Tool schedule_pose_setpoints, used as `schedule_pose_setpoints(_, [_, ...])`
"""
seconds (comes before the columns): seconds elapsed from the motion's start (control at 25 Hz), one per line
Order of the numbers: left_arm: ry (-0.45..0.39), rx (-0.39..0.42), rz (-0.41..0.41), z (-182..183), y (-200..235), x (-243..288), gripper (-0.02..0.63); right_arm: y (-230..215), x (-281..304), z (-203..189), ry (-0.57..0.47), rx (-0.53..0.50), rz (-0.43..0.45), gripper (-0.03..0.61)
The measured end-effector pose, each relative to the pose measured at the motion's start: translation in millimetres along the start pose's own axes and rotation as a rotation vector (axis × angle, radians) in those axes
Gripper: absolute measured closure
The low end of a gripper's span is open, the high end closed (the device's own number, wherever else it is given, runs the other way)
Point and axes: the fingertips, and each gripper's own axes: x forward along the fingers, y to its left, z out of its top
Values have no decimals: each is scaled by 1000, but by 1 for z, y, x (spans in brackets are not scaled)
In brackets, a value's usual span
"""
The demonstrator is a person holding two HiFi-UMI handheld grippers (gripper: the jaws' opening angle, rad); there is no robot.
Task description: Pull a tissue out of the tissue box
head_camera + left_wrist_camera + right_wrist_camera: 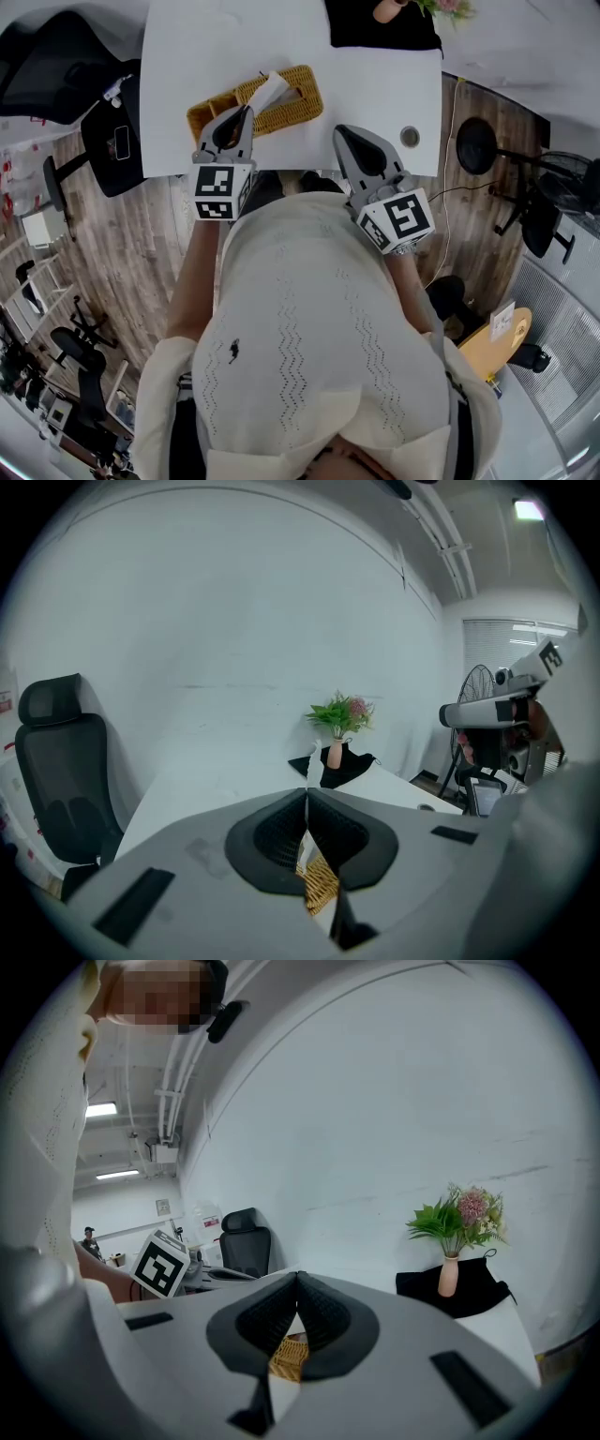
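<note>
**Left gripper pinches the tissue; right gripper clenched on nothing**

On the left of the head view, a black office chair (56,56) stands beside the white table (206,37). Only one tissue box (291,108) is on it, a yellow woven one that lies slanted near the table's front edge. A single white tissue (269,89) sticks up from the slot in its top, crumpled and leaning toward the person.

Of the two grippers, the left gripper (247,112) reaches over the box's near left part and covers that end of it. In the left gripper view, its jaws are pressed together on the tissue (311,769), which shows as a thin white strip rising from the seam between them. A patch of the box's weave (321,881) shows below the pads. The gripper's grey body hides the rest of the box.

To the right, the right gripper (339,131) hangs over the table's front edge, apart from the box. Its jaws are clenched with nothing between them, and a bit of the woven box (289,1354) shows under them.

A round grommet (410,137) sits in the table just beside that gripper. At the far side of the table lies one black cloth (384,28). One pink vase of flowers (449,1274) stands against the cloth. The left gripper view shows a fan (478,691) beyond the table's right end.
</note>
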Motion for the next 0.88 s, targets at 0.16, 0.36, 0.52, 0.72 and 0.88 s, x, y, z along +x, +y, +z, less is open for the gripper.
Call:
schedule_pose_setpoints(0.16, [-17, -1, 10, 4, -1, -5, 601, 1, 0, -3, 3, 2, 10, 577])
schedule_pose_setpoints(0.36, [-37, -9, 24, 10, -2, -11, 601, 2, 2, -4, 8, -1, 27, 577])
schedule_pose_setpoints(0.52, [-45, -13, 28, 12, -6, -17, 601, 4, 3, -4, 13, -5, 39, 577])
schedule_pose_setpoints(0.72, [-58, -27, 30, 12, -9, -22, 601, 6, 7, -4, 15, -6, 52, 577])
schedule_pose_setpoints(0.88, [-67, -30, 25, 12, -14, -27, 601, 9, 9, -4, 20, -19, 67, 577])
